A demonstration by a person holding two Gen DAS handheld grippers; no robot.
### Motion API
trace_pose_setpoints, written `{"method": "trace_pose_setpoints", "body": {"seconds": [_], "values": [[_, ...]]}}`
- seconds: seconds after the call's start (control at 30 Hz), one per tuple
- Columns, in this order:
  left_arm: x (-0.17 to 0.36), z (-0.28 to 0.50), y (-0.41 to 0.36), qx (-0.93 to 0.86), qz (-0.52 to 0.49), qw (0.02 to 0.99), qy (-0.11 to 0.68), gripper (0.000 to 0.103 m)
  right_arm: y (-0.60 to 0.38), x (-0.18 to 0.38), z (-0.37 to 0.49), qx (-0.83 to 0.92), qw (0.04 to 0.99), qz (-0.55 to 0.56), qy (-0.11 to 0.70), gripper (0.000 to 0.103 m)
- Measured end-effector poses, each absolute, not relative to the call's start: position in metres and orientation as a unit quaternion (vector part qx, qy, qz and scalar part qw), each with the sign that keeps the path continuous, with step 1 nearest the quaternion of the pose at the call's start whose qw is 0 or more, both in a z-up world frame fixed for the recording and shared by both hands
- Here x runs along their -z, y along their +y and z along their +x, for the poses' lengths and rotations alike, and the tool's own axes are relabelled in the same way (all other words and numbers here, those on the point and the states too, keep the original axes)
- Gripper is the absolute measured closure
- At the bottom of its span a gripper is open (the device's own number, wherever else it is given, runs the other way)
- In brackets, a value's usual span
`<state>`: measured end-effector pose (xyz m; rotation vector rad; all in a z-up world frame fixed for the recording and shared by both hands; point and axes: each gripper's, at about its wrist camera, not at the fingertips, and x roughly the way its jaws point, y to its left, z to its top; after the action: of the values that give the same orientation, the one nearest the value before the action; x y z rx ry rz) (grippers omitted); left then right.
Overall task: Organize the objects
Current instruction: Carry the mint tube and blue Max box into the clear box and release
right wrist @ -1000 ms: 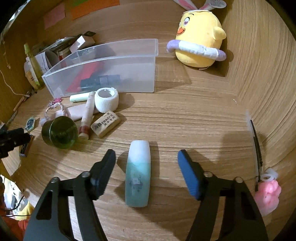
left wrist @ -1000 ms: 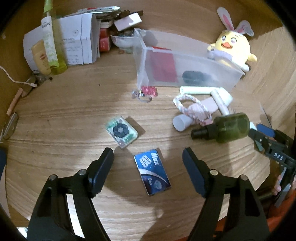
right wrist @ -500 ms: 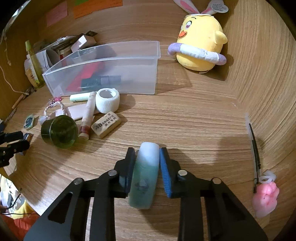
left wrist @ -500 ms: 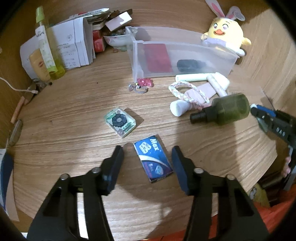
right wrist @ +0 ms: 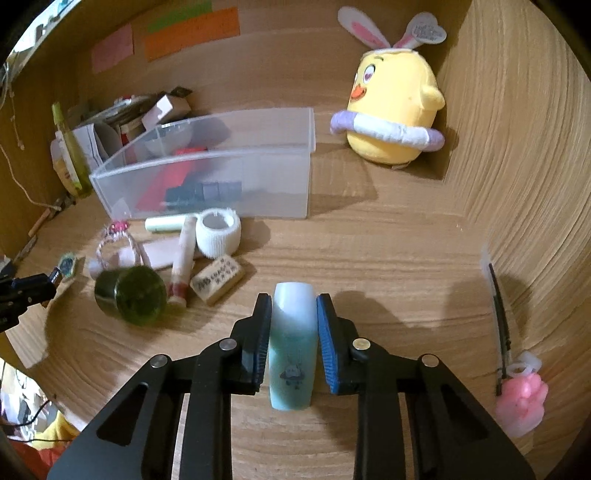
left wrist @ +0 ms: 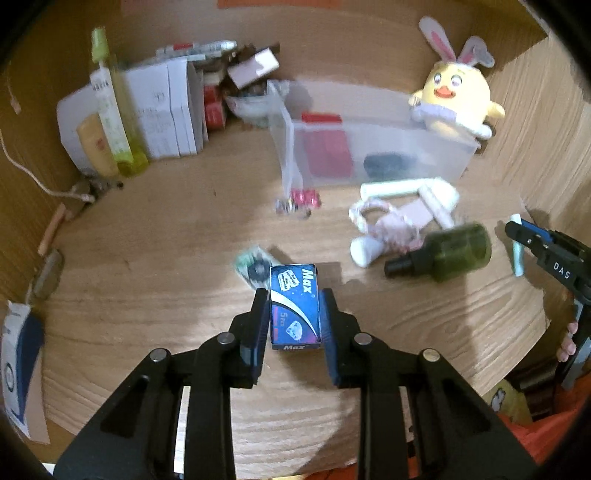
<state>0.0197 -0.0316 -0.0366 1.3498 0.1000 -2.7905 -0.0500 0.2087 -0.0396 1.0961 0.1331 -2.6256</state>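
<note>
Now I'm closing the left gripper onto the blue Max box, while my right gripper is clamping the pale teal case.

A yellow plush chick with rabbit ears sits in the upper right of the frame against the wooden wall. Pink, green and orange paper notes are fixed to the wall at upper left. White cardboard cartons stand at upper left.
</note>
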Motion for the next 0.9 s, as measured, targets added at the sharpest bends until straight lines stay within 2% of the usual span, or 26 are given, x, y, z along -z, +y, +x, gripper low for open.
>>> {"method": "trace_pose_setpoints", "body": {"seconds": [0.9], "values": [[-0.034,-0.017,-0.044,0.947,0.313,0.011,0.068,0.076,0.195,-0.036,-0.069,0.946,0.176,0.271,0.015,0.083]]}}
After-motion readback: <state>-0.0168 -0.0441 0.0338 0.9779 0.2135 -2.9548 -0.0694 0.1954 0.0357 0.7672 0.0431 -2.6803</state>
